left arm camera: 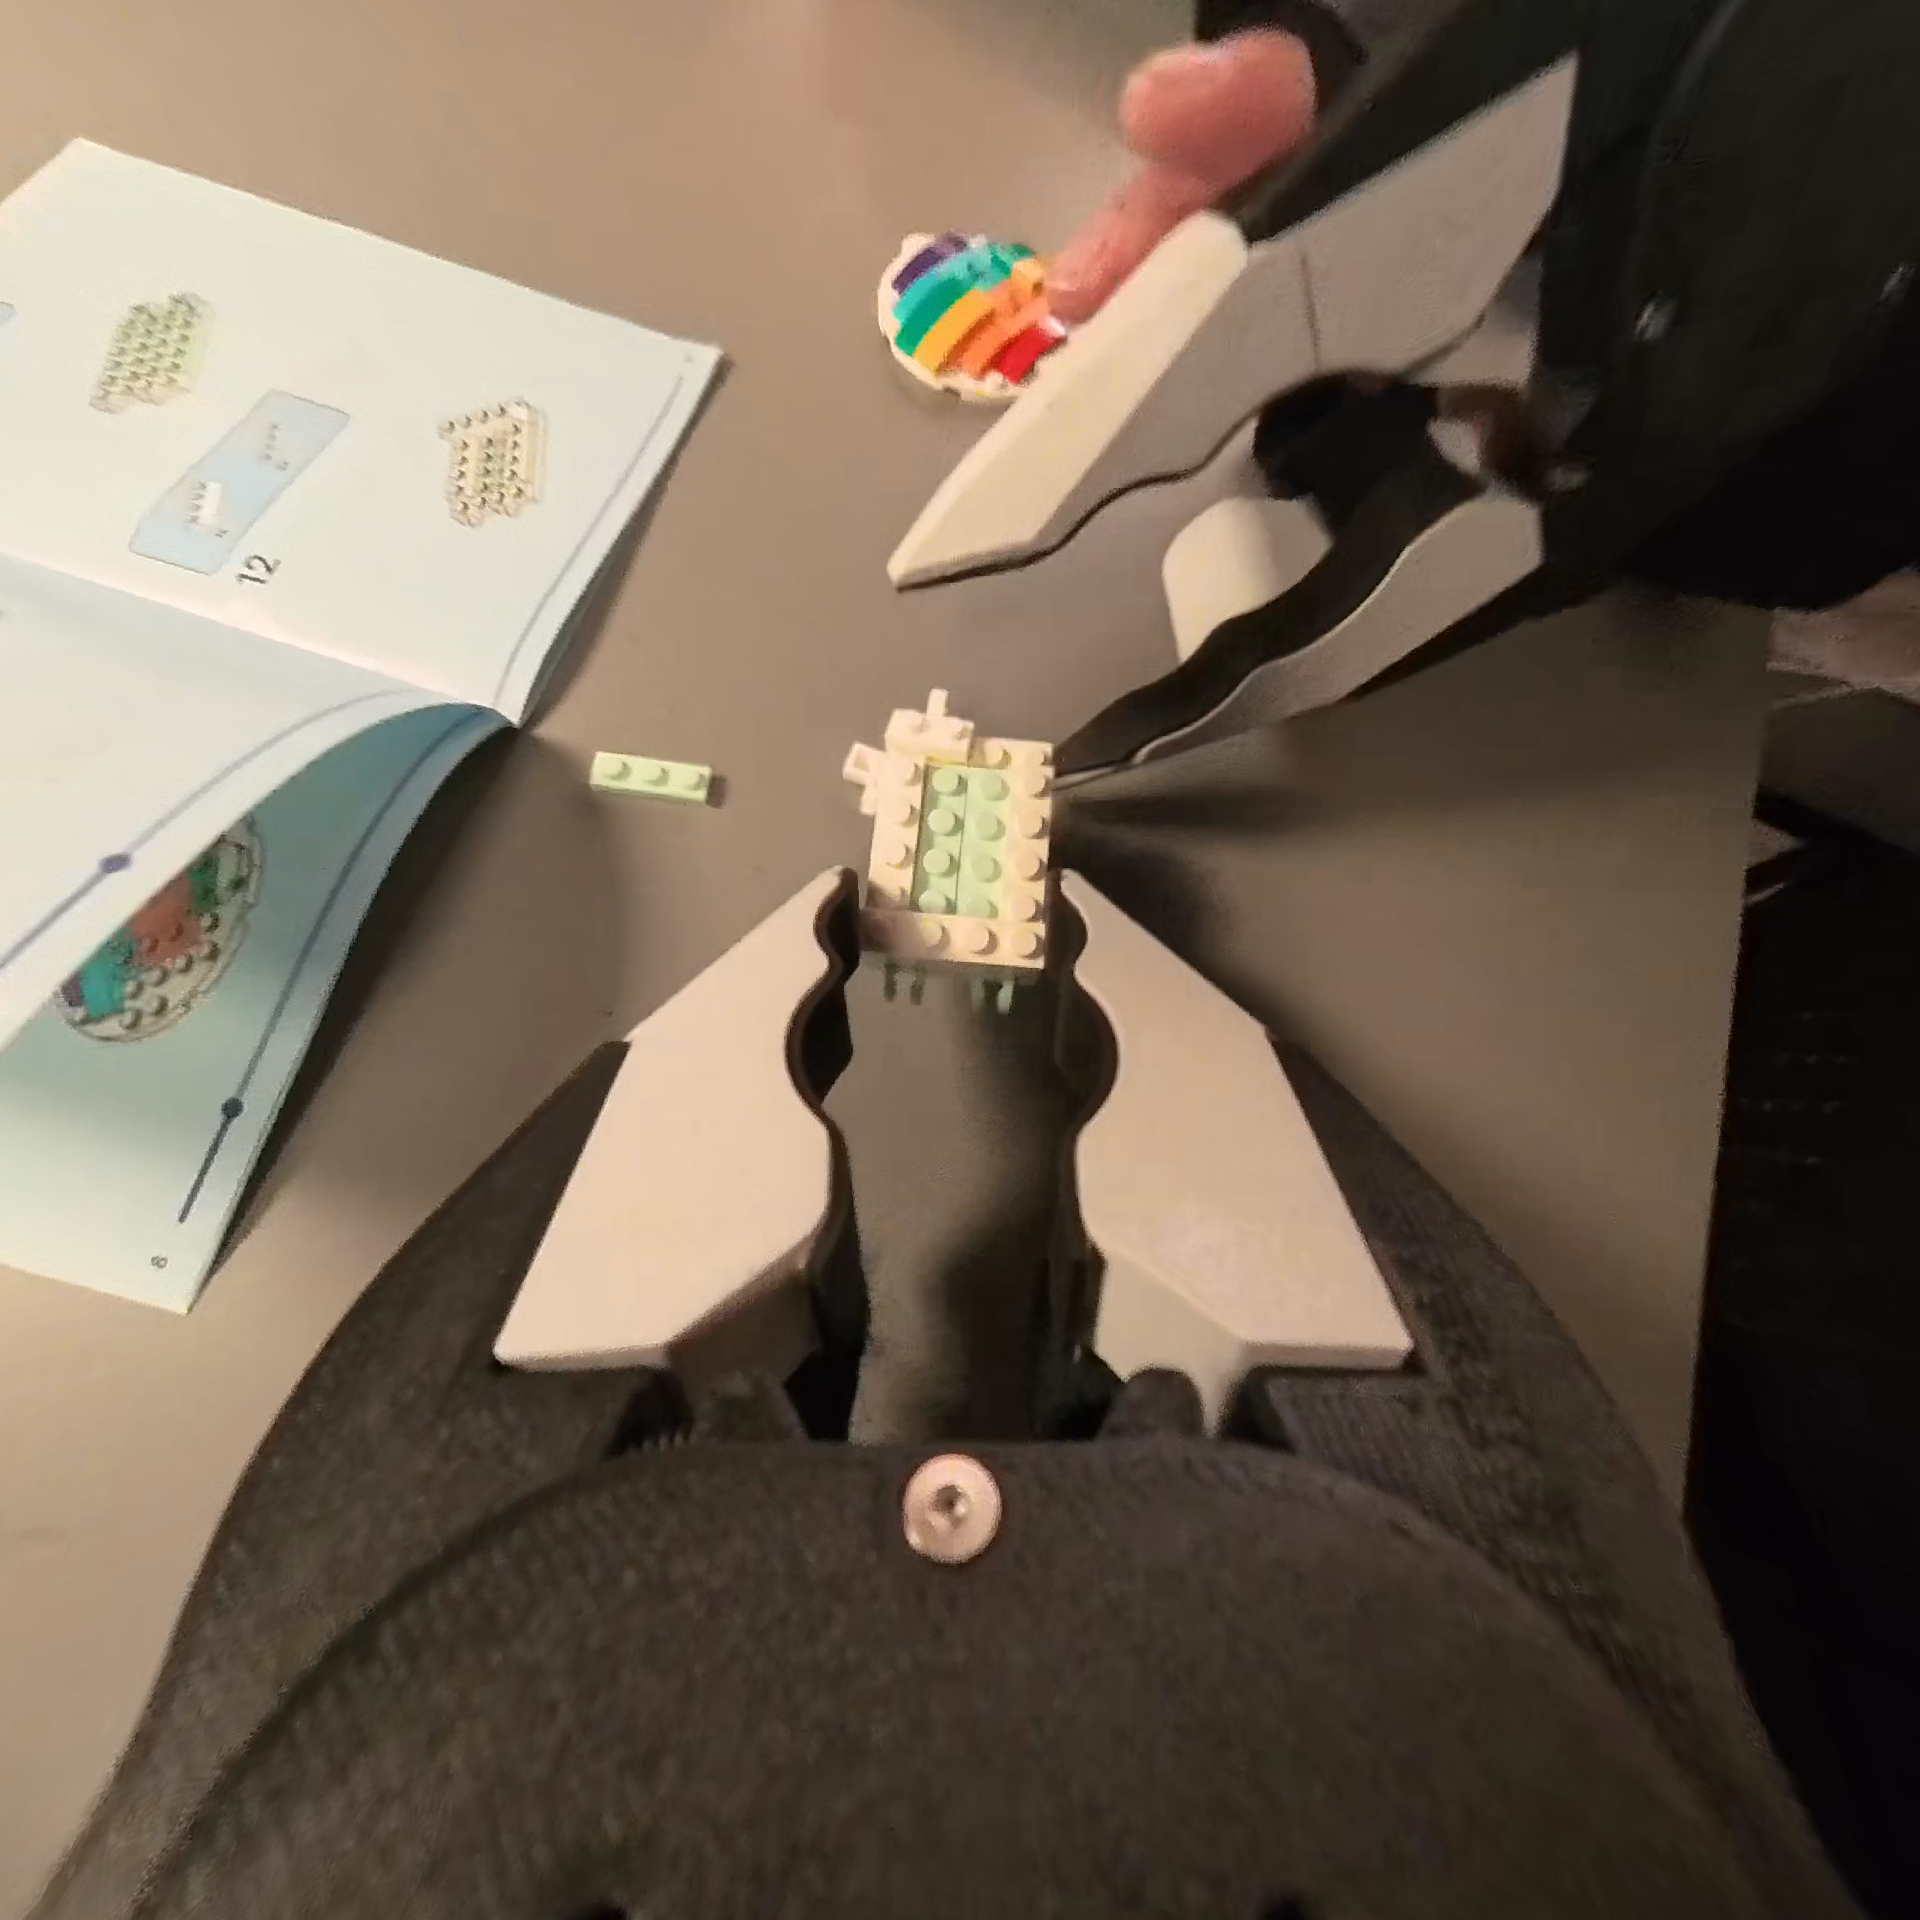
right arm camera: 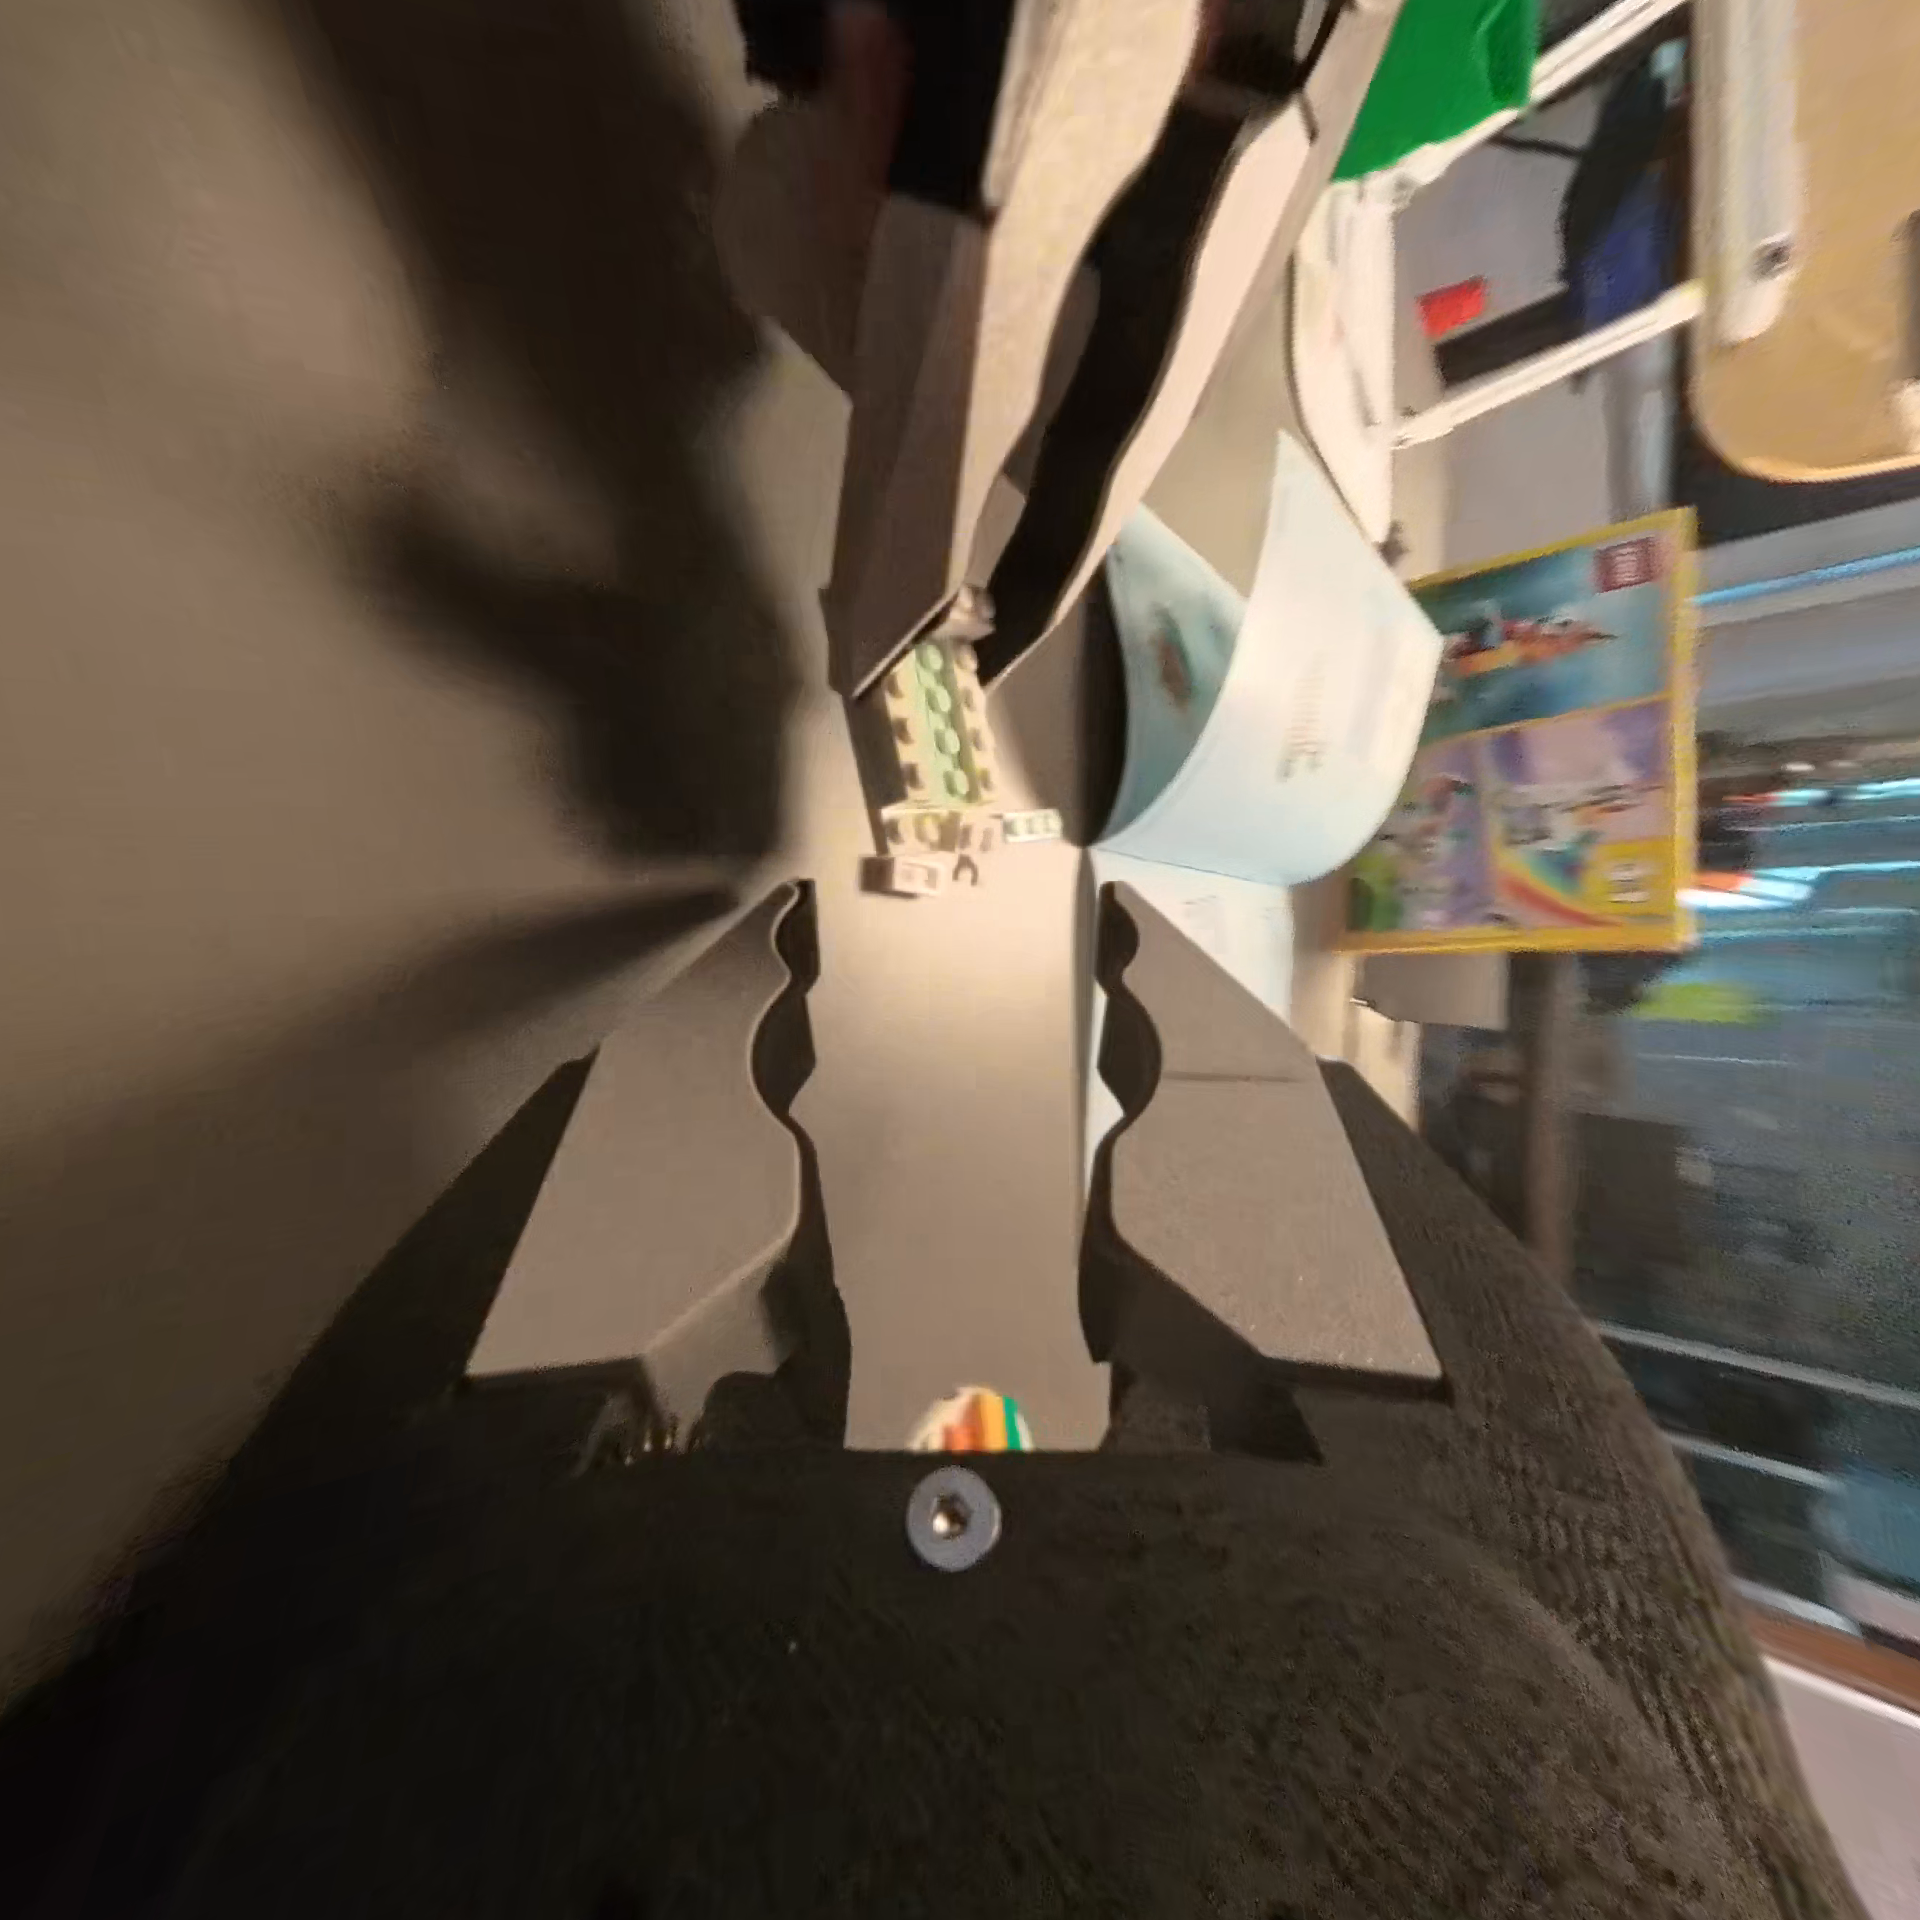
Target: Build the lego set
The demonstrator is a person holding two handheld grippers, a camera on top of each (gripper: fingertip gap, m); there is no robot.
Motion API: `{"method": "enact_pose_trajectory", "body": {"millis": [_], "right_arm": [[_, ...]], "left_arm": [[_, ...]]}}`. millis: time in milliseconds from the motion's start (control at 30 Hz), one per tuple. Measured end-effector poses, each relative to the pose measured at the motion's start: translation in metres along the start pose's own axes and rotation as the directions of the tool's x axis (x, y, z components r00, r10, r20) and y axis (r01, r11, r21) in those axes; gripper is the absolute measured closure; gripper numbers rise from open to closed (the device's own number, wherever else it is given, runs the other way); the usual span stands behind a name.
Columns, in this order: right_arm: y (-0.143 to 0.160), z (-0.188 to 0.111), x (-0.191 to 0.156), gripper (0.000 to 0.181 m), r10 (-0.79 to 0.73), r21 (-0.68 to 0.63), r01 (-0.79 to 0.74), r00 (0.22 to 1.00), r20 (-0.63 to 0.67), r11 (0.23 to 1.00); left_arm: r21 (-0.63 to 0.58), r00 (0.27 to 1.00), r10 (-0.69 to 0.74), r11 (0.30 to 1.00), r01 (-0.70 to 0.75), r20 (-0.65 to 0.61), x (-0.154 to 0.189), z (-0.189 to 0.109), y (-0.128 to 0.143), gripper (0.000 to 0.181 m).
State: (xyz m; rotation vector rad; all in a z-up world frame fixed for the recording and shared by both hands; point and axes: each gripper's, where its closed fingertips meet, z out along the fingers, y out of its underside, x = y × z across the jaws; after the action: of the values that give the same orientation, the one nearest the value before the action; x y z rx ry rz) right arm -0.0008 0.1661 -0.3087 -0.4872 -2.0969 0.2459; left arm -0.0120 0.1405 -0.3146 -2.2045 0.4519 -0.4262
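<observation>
Left wrist view: the left gripper [left arm camera: 961,909] has its two fingers closed on the near end of one white and mint-green lego assembly [left arm camera: 961,831], which sits between the fingertips and sticks out forward past them, studs up, above the grey desk [left arm camera: 1351,1039]. One loose mint-green three-stud plate [left arm camera: 655,779] lies on the desk to the left of the assembly, well apart from it. One round rainbow lego disc [left arm camera: 971,317] lies farther back. One open instruction booklet [left arm camera: 312,582] lies at the left. The right gripper [left arm camera: 987,665] comes in from the upper right, its two fingers spread wide with nothing between them; the lower fingertip [left arm camera: 1081,743] touches the assembly's far right corner.

Right wrist view: the picture is rolled sideways and blurred. The right gripper [right arm camera: 951,904] stands open and empty. The lego assembly [right arm camera: 940,727] lies just ahead of the fingertips, apart from them, its far end pinched by the left gripper [right arm camera: 951,644] above. One loose plate [right arm camera: 1031,826] shows beside it, then the booklet [right arm camera: 1278,727], and one colourful lego box [right arm camera: 1527,738] at the right. A sliver of the rainbow disc [right arm camera: 971,1423] shows at the fingers' base.
</observation>
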Motion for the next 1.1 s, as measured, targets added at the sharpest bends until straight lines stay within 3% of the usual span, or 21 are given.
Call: {"method": "enact_pose_trajectory", "body": {"millis": [300,633,833,1100], "right_arm": [[-0.002,0.005,0.019,0.143,-0.214,-0.126,0.192,0.957,-0.198,0.973],[-0.010,0.002,0.024,0.168,-0.251,-0.108,0.231,0.937,-0.244,0.967],[-0.013,0.002,0.020,0.172,-0.343,-0.122,0.322,0.906,-0.249,0.939],[-0.013,0.001,0.019,0.174,-0.353,-0.121,0.334,0.912,-0.207,0.935]], "left_arm": [[0.046,1.000,-0.009,0.999,0.009,0.000,0.003,-0.010,-0.017,0.146],[0.078,1.000,-0.012,0.997,0.014,-0.021,0.008,-0.014,-0.024,0.146],[0.102,0.997,-0.044,0.994,0.050,-0.066,0.012,-0.018,-0.029,0.147],[0.084,0.995,-0.060,0.994,0.067,-0.083,0.015,-0.011,-0.018,0.147]]}}
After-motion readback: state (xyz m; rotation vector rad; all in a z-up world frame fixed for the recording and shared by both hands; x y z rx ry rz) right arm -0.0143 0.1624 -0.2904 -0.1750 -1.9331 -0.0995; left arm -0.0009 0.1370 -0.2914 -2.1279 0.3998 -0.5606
